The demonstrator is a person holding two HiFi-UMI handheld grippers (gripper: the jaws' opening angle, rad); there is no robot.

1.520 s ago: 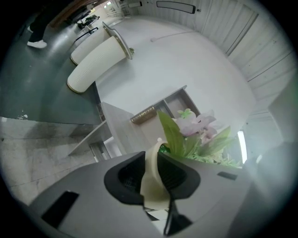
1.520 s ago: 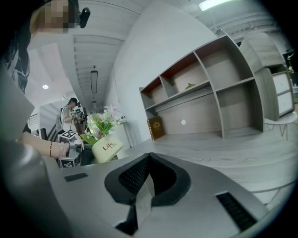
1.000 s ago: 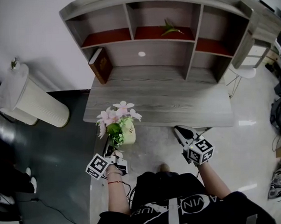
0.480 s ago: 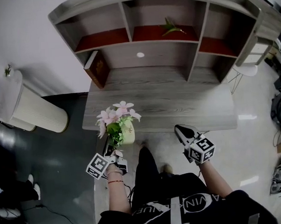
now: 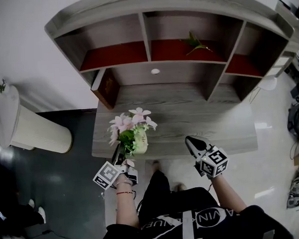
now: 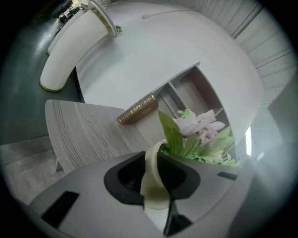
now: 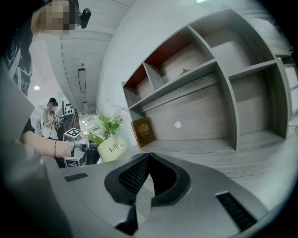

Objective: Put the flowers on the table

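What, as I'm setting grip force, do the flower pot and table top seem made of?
Flower pot: cream, smooth, slight sheen; likely glazed ceramic, possibly plastic. Table top: grey, matte, printed-looking wood grain; probably laminate, not solid wood.

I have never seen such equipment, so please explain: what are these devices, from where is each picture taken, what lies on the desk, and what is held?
No robot here: a person holds a two-jaw gripper in each hand. One picture looks down from a head camera; the other two look along each gripper's jaws. The left gripper clamps the rim of a cream flower pot above the front edge of the grey desk. The right gripper is shut, empty. A brown book stands at the desk's back.
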